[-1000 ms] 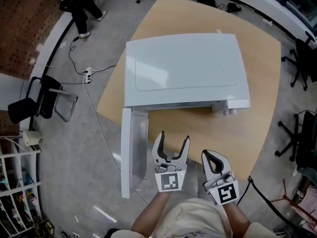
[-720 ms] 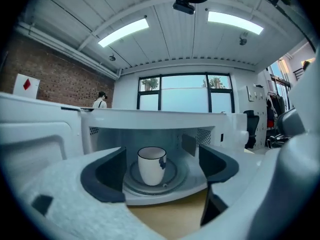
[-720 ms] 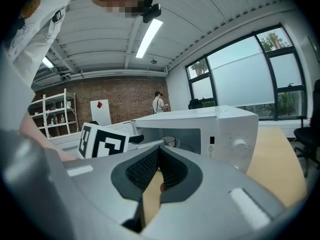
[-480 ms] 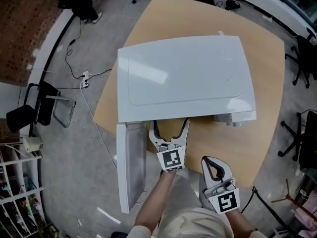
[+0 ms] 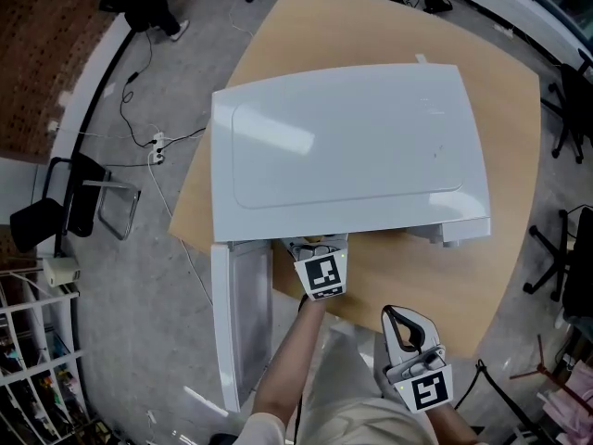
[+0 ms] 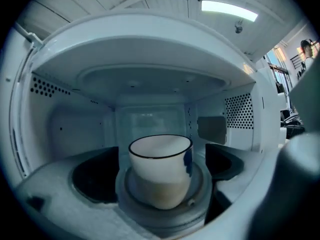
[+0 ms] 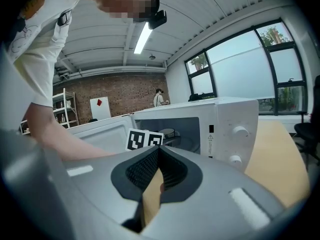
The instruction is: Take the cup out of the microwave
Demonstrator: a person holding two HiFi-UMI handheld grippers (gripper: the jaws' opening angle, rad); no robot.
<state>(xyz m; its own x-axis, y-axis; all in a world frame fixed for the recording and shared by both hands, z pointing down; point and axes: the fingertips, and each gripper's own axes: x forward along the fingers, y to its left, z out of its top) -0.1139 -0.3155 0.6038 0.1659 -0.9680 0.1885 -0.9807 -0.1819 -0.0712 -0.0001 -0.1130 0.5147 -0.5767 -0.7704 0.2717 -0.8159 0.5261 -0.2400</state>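
While the left gripper (image 5: 317, 247) reaches into the open microwave (image 5: 343, 146) at the middle of the head view, we see its fingers (image 6: 292, 184) spread wide in the left gripper view. 1 finger fills each lower corner of that frame, with the cup (image 6: 160, 169) between them and seemingly untouched. The white, dark-rimmed cup stands upright on the turntable (image 6: 200, 204) at the lower centre, inside the cavity. The door (image 5: 239, 318) stands open at the lower left of the head view. At the lower right, the right gripper (image 5: 406, 321) is near the table (image 5: 408, 276) edge, its 2 fingers (image 7: 145, 171) pressed together at the tips, gripping nothing.
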